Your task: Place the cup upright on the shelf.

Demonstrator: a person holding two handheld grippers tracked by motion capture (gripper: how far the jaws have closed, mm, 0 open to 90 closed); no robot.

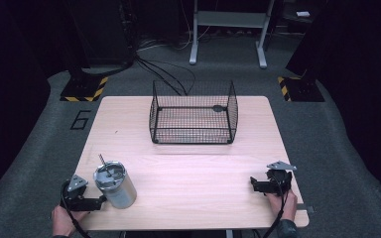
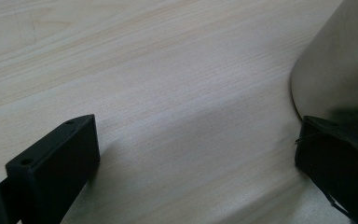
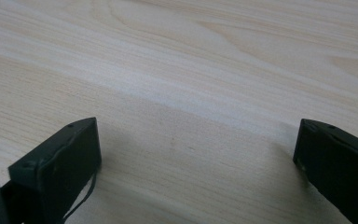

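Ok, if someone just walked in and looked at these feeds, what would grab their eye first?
Probably the black wire basket standing at the far middle of the wooden table. Next, the shiny metal tumbler with a straw at the near left, right beside the open left gripper. The right gripper rests open on bare wood at the near right.

The wooden table [image 1: 188, 173] lies bare across its middle, open from the near edge to the black wire basket [image 1: 193, 113], which stands at the far centre with free strips on both sides; the steel tumbler [image 1: 115, 183] with its straw [image 1: 102, 159] stands upright at the near left, just beside the left gripper [image 1: 98, 201], crowding one of its spread jaws; bare wood lies between the right gripper's [image 1: 254, 184] spread jaws.
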